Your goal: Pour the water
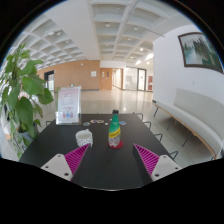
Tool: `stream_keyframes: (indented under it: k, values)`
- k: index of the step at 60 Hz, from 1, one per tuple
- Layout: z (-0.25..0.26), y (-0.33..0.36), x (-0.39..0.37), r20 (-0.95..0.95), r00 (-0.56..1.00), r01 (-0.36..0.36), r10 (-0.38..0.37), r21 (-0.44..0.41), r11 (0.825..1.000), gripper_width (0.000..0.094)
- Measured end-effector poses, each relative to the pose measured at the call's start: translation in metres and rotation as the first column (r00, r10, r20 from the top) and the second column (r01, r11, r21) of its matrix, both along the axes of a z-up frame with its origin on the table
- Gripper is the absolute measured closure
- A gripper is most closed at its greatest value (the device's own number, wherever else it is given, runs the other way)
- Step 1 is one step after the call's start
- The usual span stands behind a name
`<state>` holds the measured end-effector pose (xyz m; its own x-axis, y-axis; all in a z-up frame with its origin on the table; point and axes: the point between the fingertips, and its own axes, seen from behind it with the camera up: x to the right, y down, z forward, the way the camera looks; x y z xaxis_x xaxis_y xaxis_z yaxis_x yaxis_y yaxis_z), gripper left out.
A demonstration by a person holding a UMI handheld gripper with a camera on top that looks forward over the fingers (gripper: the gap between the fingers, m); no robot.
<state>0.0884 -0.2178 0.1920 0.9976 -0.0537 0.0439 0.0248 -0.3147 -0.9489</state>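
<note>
tongs [112, 157] wide, empty, aimed at bottle [115, 131] | cup [84, 137] beside it for pouring | dark desk [110, 170]

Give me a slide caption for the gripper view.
Open jaws face a green bottle and clear cup on a dark table.

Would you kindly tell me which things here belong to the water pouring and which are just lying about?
For the job:
bottle, standing on the table ahead of the fingers
cup, left of the bottle
claw, open, holding nothing

Just about:
plant
sign stand
bench
</note>
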Motion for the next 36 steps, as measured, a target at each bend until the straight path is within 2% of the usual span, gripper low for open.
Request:
stream_keyframes:
  k: [8,18,36]
  values:
    - [0.005,-0.051,-0.005,0.078,0.997,0.009,-0.008,-0.009,1.0,0.0079]
    - [0.008,-0.094,-0.018,0.072,0.997,0.006,-0.005,-0.013,1.0,0.008]
    - [0.023,-0.121,-0.028,0.058,0.998,-0.01,0.009,0.031,0.999,0.0079]
